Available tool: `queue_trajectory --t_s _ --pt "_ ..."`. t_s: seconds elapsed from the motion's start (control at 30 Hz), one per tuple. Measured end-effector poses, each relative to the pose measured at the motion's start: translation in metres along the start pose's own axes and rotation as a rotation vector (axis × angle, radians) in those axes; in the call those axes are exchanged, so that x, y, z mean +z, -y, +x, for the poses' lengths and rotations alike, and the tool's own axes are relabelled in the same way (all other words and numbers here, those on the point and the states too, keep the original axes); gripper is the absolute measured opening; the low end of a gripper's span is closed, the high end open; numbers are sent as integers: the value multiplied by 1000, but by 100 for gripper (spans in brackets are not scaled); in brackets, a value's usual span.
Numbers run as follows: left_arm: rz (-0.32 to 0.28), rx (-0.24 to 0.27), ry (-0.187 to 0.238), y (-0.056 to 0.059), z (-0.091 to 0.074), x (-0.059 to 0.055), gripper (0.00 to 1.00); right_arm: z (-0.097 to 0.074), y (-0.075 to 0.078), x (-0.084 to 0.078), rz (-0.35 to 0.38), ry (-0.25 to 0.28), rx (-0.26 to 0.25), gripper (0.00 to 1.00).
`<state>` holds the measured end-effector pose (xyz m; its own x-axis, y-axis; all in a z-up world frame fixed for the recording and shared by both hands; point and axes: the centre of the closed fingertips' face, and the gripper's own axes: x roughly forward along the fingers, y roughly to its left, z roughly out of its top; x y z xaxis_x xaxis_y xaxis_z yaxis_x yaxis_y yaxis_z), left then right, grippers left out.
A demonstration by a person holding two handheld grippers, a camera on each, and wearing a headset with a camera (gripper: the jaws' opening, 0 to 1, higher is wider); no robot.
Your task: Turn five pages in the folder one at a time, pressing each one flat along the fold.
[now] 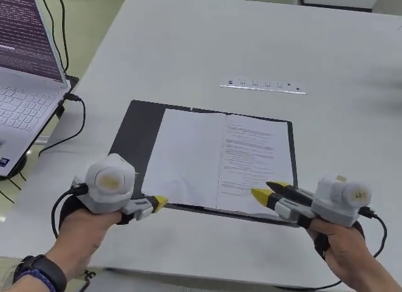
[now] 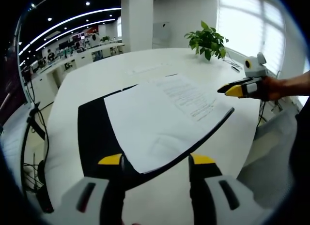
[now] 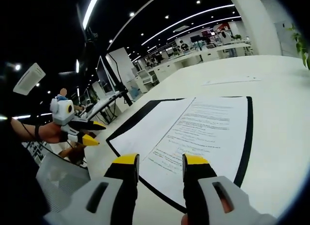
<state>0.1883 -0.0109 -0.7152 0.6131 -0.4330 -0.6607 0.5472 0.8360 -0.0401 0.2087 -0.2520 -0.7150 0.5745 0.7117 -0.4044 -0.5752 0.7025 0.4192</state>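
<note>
One plant beyond folder, left gripper view.

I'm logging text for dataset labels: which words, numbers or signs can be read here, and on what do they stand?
Nothing can be quoted; no text is legible.
printed page in the folder: lines of print, too small to read.
laptop screen: light lines on purple, blurred.
strip on the table: small marks, unreadable.
</note>
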Motion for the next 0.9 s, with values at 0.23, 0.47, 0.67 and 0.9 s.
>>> queue_trajectory --t_s 0.23,0.47,0.67,0.9 --pt "12 14 17 -2 -15 8 55 -27 5 6 -17 27 -44 37" --pt "-51 34 56 -5 -27 13 56 -43 3 12 -35 54 -72 40" --pt "-64 65 63 -6 -40 10 58 -55 3 16 -34 76 -97 40" --pt "-90 105 81 -8 -57 11 61 -69 5 14 -42 75 -121 41"
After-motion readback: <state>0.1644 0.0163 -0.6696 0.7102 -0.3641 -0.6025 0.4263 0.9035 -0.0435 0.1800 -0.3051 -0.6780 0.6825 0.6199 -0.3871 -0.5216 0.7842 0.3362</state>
